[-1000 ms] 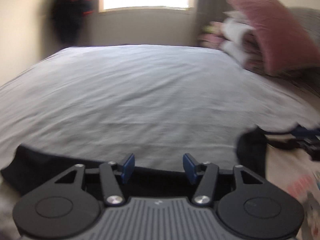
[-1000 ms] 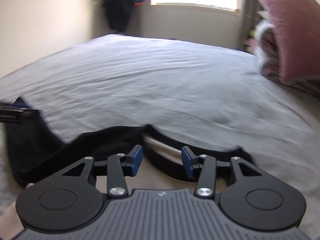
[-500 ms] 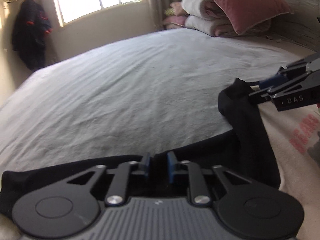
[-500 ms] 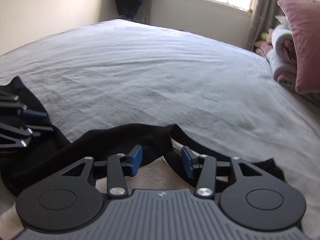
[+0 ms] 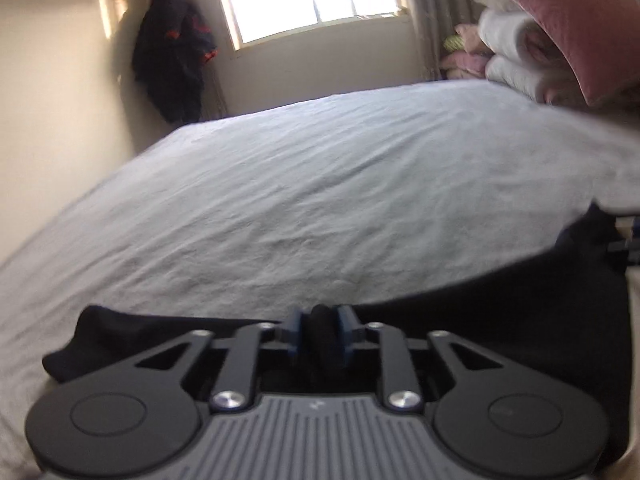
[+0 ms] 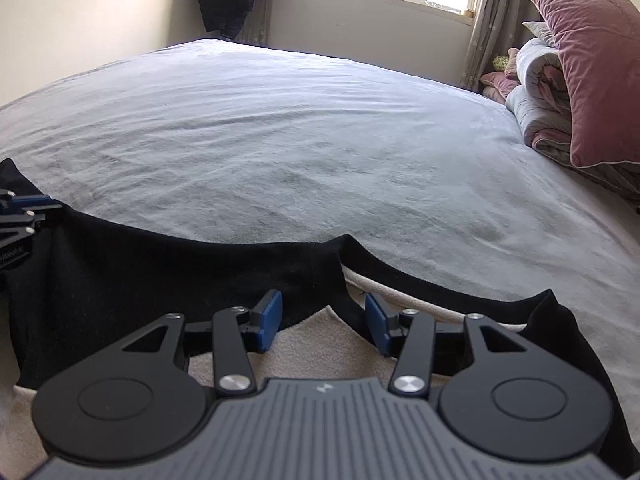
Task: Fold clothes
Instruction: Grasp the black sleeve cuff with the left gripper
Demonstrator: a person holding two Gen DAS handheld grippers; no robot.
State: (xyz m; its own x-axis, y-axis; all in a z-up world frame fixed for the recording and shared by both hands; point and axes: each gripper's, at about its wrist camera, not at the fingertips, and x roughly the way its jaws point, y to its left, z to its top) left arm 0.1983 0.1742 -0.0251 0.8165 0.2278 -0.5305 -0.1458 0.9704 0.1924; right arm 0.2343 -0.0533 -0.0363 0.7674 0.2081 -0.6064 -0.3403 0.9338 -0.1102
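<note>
One black-and-cream garment (image 6: 120, 280) lies on the bed (image 6: 320, 140); left tongs (image 5: 320, 334), just reopening, pinch its black fold, right tongs (image 6: 322, 320) gape over its neckline.

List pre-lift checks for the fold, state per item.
1. Left gripper pinching the garment: ok; a bunch of black fabric sits between the pads after the jaws just widened.
2. Right gripper on the garment: not ok; jaws apart, with the black neckline edge between them but unpressed.
3. Bed ahead free for the fold: ok, bare grey sheet.
4. Pillow and rolled bedding out of the way: ok, far right.
5. Garment lying flat: cannot tell, near part hidden by the grippers.
</note>
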